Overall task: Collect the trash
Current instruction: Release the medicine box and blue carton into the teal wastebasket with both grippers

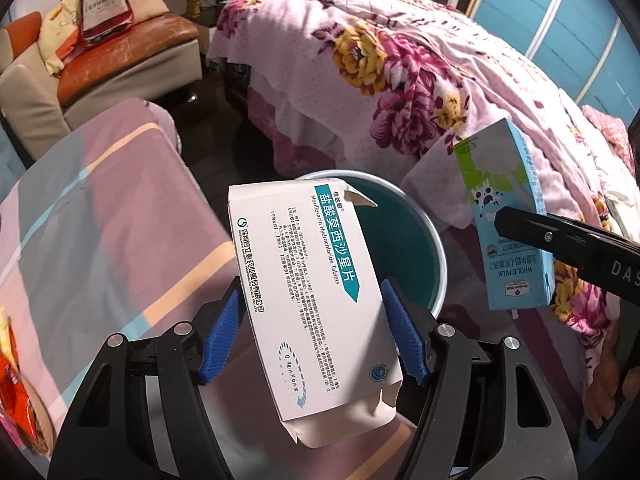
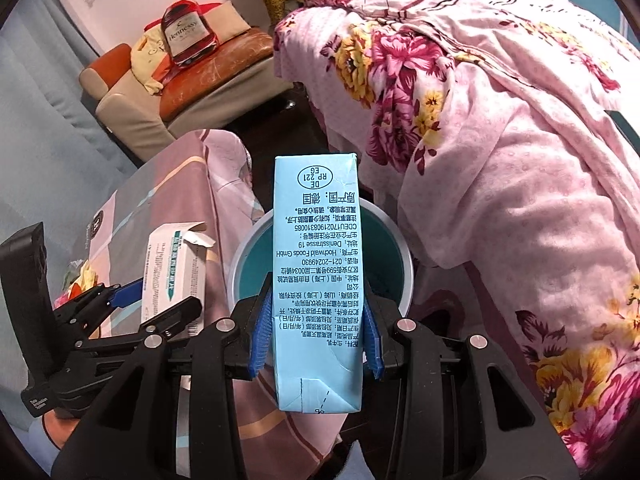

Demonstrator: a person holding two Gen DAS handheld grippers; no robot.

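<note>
My left gripper (image 1: 314, 328) is shut on a white medicine box (image 1: 312, 300) with teal print and holds it just in front of a round teal bin (image 1: 404, 248). My right gripper (image 2: 316, 336) is shut on a light blue milk carton (image 2: 316, 280) and holds it upright over the near rim of the same bin (image 2: 384, 264). The carton (image 1: 508, 216) and the right gripper (image 1: 560, 240) also show at the right of the left wrist view. The medicine box (image 2: 172, 276) and the left gripper (image 2: 132, 300) show at the left of the right wrist view.
A bed with a pink floral quilt (image 1: 400, 64) stands behind and right of the bin. A table with a striped pink cloth (image 1: 100, 216) lies to the left, with orange wrappers (image 1: 12, 380) at its edge. A sofa with cushions (image 1: 120, 56) stands at the back left.
</note>
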